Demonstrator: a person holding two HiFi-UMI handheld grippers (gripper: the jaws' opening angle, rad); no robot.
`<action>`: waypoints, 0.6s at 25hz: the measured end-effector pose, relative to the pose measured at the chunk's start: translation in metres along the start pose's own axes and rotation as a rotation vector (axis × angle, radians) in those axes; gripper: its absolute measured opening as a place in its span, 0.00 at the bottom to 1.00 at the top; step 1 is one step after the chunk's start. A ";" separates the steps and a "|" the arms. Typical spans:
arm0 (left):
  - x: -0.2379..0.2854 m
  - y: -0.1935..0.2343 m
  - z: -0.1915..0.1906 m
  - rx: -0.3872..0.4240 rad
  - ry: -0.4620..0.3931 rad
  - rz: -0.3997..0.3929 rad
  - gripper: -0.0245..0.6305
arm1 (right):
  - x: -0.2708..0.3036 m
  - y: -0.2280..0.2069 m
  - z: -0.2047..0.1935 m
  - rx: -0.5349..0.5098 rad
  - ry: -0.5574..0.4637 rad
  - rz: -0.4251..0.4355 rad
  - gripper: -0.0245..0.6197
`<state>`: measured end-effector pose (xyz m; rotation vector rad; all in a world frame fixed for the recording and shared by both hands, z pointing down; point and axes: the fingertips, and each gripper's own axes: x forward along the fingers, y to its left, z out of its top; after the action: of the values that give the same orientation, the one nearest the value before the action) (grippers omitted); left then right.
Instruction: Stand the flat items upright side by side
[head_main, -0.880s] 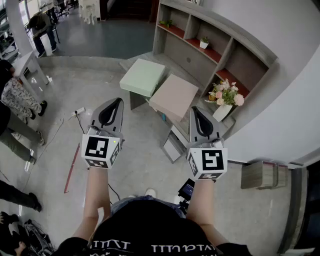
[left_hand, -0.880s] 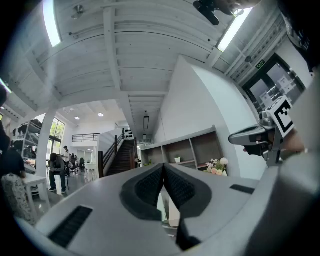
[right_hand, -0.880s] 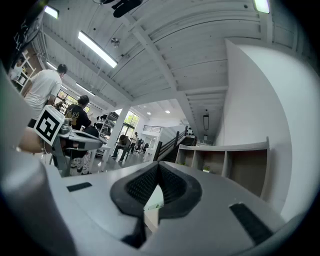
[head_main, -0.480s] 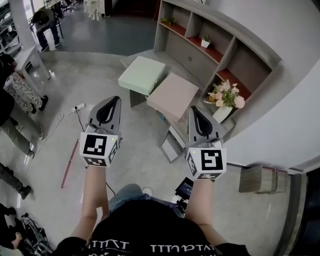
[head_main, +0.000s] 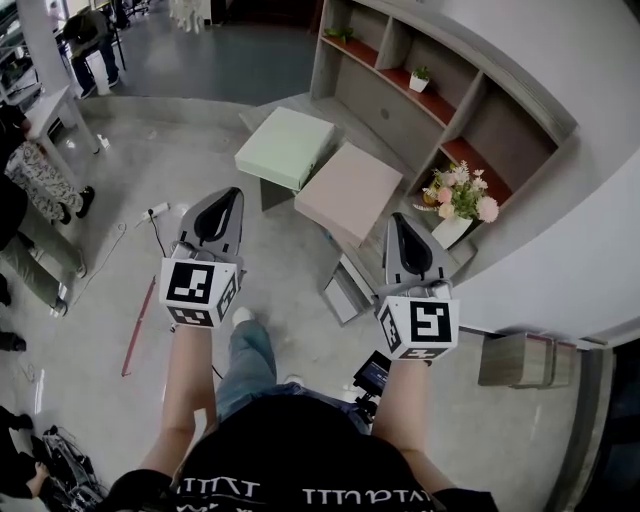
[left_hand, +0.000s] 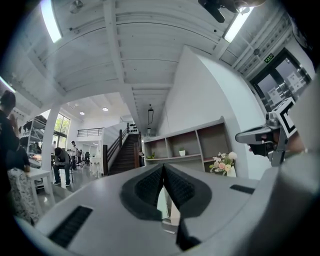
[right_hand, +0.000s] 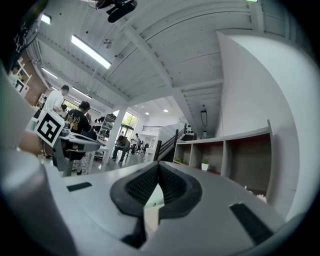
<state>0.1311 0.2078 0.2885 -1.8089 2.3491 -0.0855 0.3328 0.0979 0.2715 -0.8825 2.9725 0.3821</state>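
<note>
Flat items show only as pale, grey-edged rectangular panels low on the floor, just beside the base of the pink-topped table. They are too small for you to tell how many there are or whether they lean or lie flat. Both of your tools are well apart from them.

Your left gripper has its jaws pressed together at the tips, with nothing between them. Its ribbed black pads sit in a smooth grey shell. Your right gripper is closed the same way and is also empty. Each gripper carries a white cube printed with black square marker patterns.

You can read almost no writing. Your black shirt has white lettering along its edge, but it is cut off and not legible. A green sign high on the wall is too small to read.

A green-topped table with a square matte top stands touching the pink one. Behind them runs a grey shelf unit with red-brown boards, holding a small potted plant. Pink and white flowers stand in a white vase at its near end. The floor is polished grey, with a thin red rod lying on it.
</note>
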 end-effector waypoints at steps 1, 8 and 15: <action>0.007 0.004 -0.003 -0.001 0.001 -0.004 0.06 | 0.007 -0.001 -0.002 -0.003 0.005 -0.004 0.06; 0.054 0.065 -0.032 -0.030 0.022 -0.004 0.06 | 0.078 0.003 -0.014 0.088 0.005 -0.033 0.06; 0.126 0.146 -0.068 -0.078 0.051 -0.024 0.06 | 0.183 0.014 -0.035 0.127 0.046 -0.044 0.06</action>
<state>-0.0508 0.1206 0.3203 -1.8927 2.3977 -0.0442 0.1736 0.0027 0.2929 -0.9533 2.9732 0.1724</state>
